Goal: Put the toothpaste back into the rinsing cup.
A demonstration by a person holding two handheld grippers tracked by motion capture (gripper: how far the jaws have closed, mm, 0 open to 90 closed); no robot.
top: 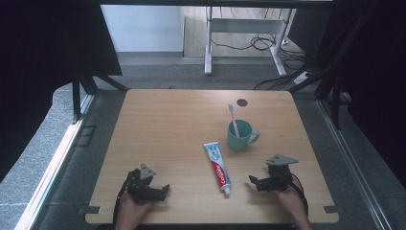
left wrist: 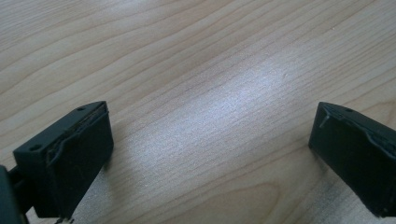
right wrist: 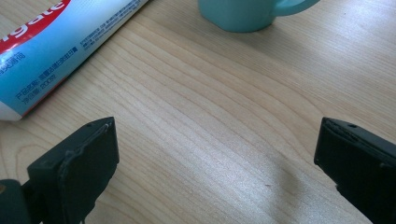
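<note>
A white, blue and red toothpaste tube [top: 218,167] lies flat near the front middle of the wooden table [top: 167,124], cap toward the person. Just behind it stands a teal mug [top: 239,135] with a toothbrush [top: 233,117] upright in it. My right gripper [top: 253,182] rests right of the tube's cap, open, jaws pointing left at it. In the right gripper view the tube [right wrist: 56,51] is at upper left, the mug [right wrist: 243,14] at the top, and bare wood lies between the jaws. My left gripper [top: 163,190] sits at the front left, open over bare wood [left wrist: 210,93].
A small dark round spot [top: 242,102] marks the table's far side behind the mug. Beyond the table are the white legs of a desk [top: 208,48] and cables on the floor [top: 261,43]. Black frame bars [top: 76,96] flank both sides.
</note>
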